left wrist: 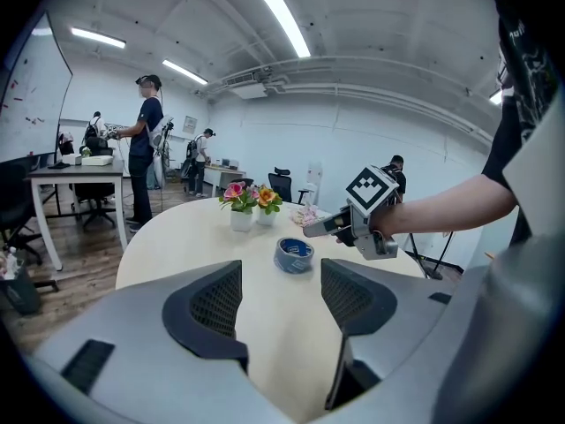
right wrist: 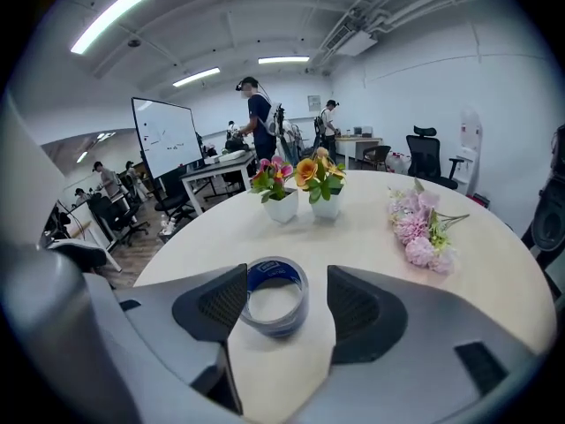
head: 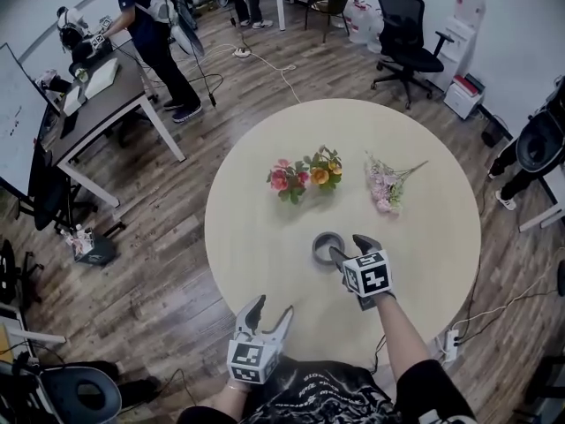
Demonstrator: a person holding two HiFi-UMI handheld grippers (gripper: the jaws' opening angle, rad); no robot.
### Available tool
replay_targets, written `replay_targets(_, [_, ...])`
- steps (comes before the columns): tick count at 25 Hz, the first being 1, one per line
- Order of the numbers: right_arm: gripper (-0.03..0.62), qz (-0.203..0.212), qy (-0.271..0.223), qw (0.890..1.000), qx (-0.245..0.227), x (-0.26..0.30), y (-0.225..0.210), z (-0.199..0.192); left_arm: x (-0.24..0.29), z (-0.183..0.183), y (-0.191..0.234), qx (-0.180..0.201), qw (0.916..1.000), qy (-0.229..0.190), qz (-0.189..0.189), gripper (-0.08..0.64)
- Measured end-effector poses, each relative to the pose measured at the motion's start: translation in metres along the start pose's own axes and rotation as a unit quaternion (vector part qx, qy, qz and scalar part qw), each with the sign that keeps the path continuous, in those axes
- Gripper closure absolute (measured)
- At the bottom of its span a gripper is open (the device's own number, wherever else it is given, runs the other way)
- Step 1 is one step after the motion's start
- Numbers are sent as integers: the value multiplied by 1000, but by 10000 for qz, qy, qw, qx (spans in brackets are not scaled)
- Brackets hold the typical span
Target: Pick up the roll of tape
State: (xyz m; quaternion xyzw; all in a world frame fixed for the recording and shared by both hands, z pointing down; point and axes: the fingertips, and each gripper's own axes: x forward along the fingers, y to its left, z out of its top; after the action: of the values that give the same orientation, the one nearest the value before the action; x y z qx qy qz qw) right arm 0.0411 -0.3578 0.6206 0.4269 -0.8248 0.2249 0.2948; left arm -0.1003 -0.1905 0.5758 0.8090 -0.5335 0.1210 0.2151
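Note:
The roll of tape [head: 327,246] is grey with a blue core and lies flat on the round cream table [head: 256,228], a little toward me from its middle. My right gripper [head: 351,247] hovers at the roll's right side, angled down. In the right gripper view the tape [right wrist: 275,295] sits just ahead of the right gripper [right wrist: 284,297], close to the left jaw; the jaws stand apart and neither pad presses on it. My left gripper [head: 272,307] is open at the table's near edge with nothing between its fingers. The left gripper view shows the tape [left wrist: 294,254] beyond the left gripper [left wrist: 281,294].
Two small white pots of flowers [head: 290,180] [head: 324,168] stand behind the tape, and a pink bouquet [head: 387,184] lies to the back right. Around the table are a desk [head: 106,95], a black office chair [head: 406,34] and standing people.

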Motion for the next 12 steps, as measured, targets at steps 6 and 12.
replay_targets(6, [305, 123, 448, 9989, 114, 36, -8, -18, 3, -7, 7, -53, 9998, 87, 170, 268])
replay_targets(12, [301, 52, 744, 9972, -80, 60, -14, -23, 0, -11, 20, -63, 9992, 172, 360, 268])
